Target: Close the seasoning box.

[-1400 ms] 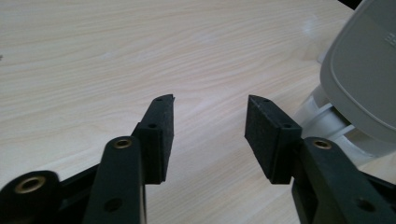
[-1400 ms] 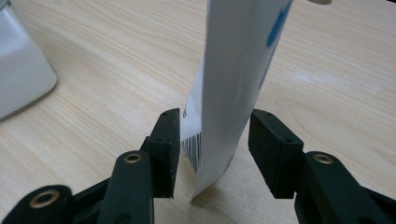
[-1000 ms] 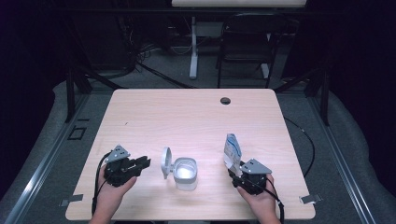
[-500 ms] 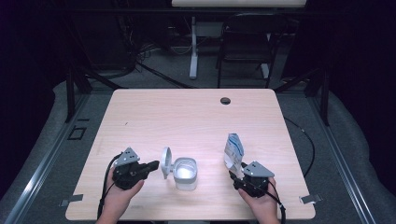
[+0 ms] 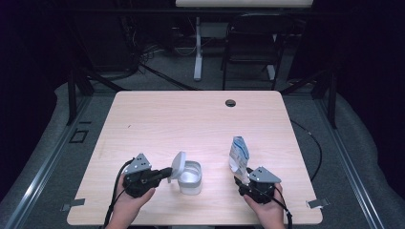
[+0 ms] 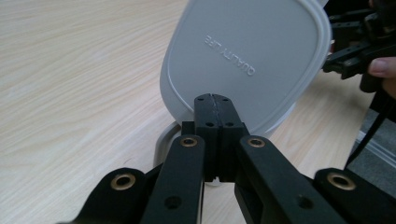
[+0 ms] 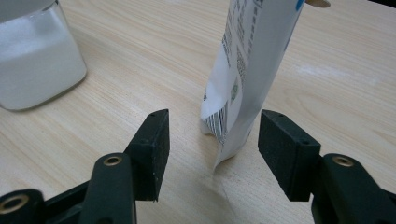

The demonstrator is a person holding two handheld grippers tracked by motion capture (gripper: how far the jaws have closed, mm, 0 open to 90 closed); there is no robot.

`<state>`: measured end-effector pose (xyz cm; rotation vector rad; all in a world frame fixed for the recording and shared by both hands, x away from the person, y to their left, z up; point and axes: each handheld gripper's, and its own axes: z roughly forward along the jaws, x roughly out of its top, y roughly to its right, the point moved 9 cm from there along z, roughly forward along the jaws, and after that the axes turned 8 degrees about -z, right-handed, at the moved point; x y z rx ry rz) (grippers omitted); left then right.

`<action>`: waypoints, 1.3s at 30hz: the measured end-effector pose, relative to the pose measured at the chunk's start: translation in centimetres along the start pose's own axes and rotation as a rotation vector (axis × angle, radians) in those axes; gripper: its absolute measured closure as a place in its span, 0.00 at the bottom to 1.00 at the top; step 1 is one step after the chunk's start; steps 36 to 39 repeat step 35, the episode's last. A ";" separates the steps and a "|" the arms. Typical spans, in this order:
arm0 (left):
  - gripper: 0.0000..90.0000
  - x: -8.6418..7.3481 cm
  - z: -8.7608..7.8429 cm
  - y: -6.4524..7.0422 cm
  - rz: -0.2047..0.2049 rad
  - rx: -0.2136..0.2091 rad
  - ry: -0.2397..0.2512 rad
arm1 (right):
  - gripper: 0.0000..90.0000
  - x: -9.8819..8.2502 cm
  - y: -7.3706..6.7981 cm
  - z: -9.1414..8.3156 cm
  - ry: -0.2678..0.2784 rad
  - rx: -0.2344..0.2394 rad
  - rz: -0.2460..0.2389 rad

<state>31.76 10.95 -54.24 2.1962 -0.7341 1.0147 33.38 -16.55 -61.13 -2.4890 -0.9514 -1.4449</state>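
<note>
Standing upright just ahead of the right gripper point(image 7: 212, 154), the pouch point(image 7: 247, 70) sits between its spread, non-touching jaws, long axis vertical. Left gripper point(image 6: 215, 100), clenched empty, meets the raised lid point(image 6: 247, 60) of the container point(image 5: 191, 177).

Two hand-held grippers at the near table edge, seen from above.

The left gripper point(image 5: 165, 173) sits at about 7 o'clock in the high view, gripped by the left hand point(image 5: 130, 200) and aimed toward 3 o'clock; in the left gripper view its jaws are pressed together, tip to tip. The right gripper point(image 5: 239, 179) sits at about 5 o'clock, gripped by the right hand point(image 5: 265, 208) and aimed toward 11 o'clock, with its jaws spread wide apart. Both forearms enter from 6 o'clock.
</note>
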 end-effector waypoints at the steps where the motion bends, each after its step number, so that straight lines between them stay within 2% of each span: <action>1: 1.00 0.0 0.0 0.0 0.000 0.000 0.000 | 0.48 0.0 0.0 -0.1 -0.002 0.003 0.004; 10: 1.00 0.3 -0.3 0.2 0.005 0.008 0.013 | 0.48 -0.1 0.0 -0.2 0.001 0.000 0.014; 18: 1.00 0.5 -1.0 -1.0 -0.019 0.028 0.027 | 0.48 -0.1 0.1 -0.4 0.005 0.000 0.013; 21: 1.00 0.3 -1.5 -2.2 -0.043 0.049 0.031 | 0.48 -0.1 0.1 -0.4 0.004 0.000 0.018; 22: 1.00 0.3 -1.5 -2.2 -0.043 0.049 0.031 | 0.48 -0.1 0.1 -0.4 0.004 0.000 0.018; 24: 1.00 0.0 -1.8 -3.4 -0.066 0.071 0.026 | 0.48 -0.1 0.1 -0.4 0.002 -0.002 0.017; 25: 1.00 0.0 -1.8 -3.4 -0.066 0.071 0.026 | 0.48 -0.1 0.1 -0.4 0.002 -0.002 0.017; 26: 1.00 -0.3 -1.9 -4.3 -0.087 0.092 0.027 | 0.47 0.0 0.1 -0.4 0.003 0.004 0.014; 27: 1.00 -0.3 -1.9 -4.3 -0.087 0.092 0.027 | 0.47 0.0 0.1 -0.4 0.003 0.004 0.014; 28: 1.00 -0.8 -1.9 -5.4 -0.109 0.117 0.020 | 0.47 -0.1 0.0 -0.3 -0.002 0.007 0.014; 29: 1.00 -0.8 -1.9 -5.4 -0.109 0.117 0.020 | 0.47 -0.1 0.0 -0.3 -0.002 0.007 0.014; 30: 1.00 -1.3 -2.1 -6.4 -0.122 0.141 0.013 | 0.47 -0.2 0.0 -0.3 -0.007 0.006 0.021; 31: 1.00 -1.3 -2.1 -6.4 -0.122 0.141 0.013 | 0.47 -0.2 0.0 -0.3 -0.006 0.006 0.025; 35: 1.00 -1.8 -2.9 -8.7 -0.180 0.187 0.027 | 0.47 -0.1 -0.1 -0.6 0.002 0.004 0.029; 39: 1.00 -1.8 -2.9 -8.7 -0.180 0.187 0.027 | 0.47 -0.1 -0.1 -0.6 0.002 0.004 0.029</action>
